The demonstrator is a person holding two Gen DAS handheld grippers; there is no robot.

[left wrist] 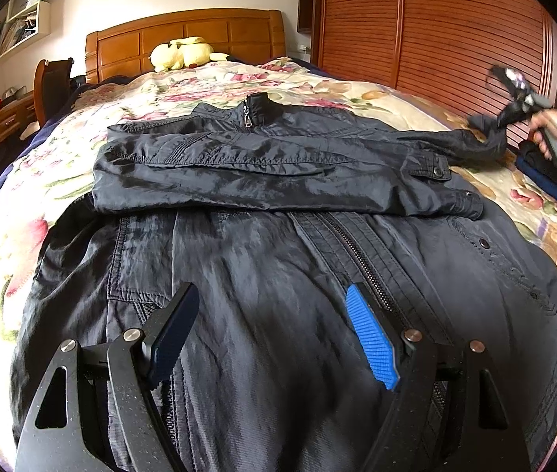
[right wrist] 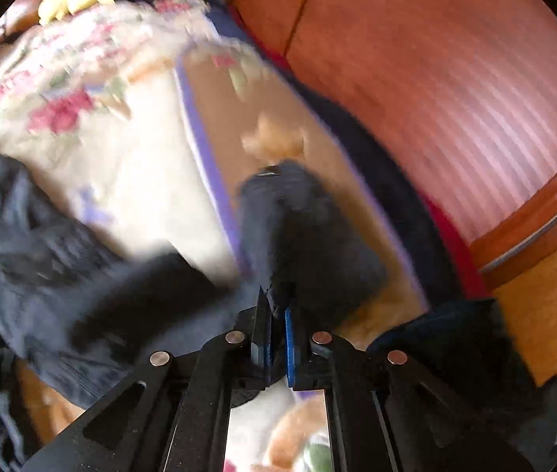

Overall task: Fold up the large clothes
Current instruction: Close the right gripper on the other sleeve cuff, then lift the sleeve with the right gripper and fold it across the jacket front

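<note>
L wrist: left hand-held gripper wide over jacket | right hand-held gripper pinching sleeve

Right gripper pinches the dark jacket sleeve — floral bedspread beneath, blurred.

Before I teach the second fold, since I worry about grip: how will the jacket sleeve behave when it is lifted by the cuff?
Probably floppy: the sleeve sags from the right gripper back to the jacket. Likely slippery, given the fabric's sheen. Seemingly light: the shut pinch holds it up while the left gripper hangs open, holding nothing.
</note>
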